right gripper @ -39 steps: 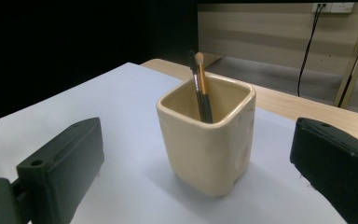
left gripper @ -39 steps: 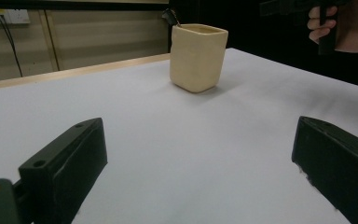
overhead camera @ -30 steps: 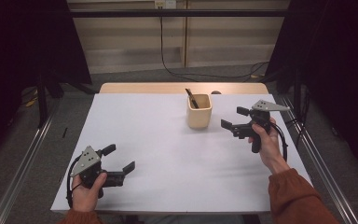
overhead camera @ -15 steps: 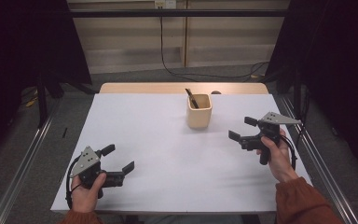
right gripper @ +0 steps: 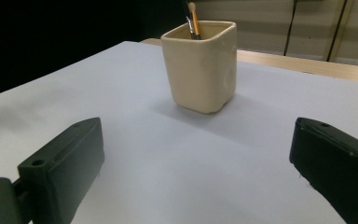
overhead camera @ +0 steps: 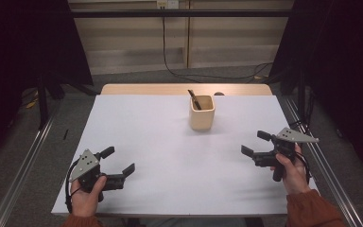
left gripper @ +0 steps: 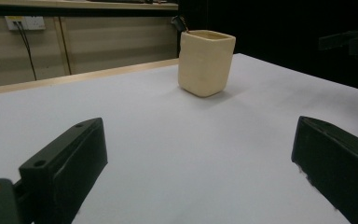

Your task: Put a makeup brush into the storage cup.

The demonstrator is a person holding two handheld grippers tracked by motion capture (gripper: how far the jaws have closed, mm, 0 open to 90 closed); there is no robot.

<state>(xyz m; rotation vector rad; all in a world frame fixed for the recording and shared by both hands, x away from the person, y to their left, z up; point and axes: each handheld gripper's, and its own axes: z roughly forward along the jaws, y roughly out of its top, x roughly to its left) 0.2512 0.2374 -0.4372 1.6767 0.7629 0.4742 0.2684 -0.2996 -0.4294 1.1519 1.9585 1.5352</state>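
Observation:
A cream square cup (overhead camera: 202, 112) stands upright at the back middle of the white table (overhead camera: 170, 151), with a thin brush (overhead camera: 194, 100) leaning inside it. The cup (left gripper: 206, 61) appears ahead in the left gripper view, and the cup (right gripper: 201, 65) with its brush (right gripper: 193, 20) sits closer in the right gripper view. My left gripper (overhead camera: 118, 160) rests low near the front left corner, open and empty. My right gripper (overhead camera: 255, 143) hovers at the right side, open and empty, its jaws pointing left toward the cup.
A wooden strip (overhead camera: 146, 89) runs along the table's far edge. Metal rails (overhead camera: 23, 165) flank the table on the floor. A cable (overhead camera: 170, 56) hangs down the back wall. The other gripper (left gripper: 349, 39) shows dimly at the upper right of the left gripper view.
My right gripper has drawn back from beside the cup toward the front right and dropped lower. The left gripper has stayed put.

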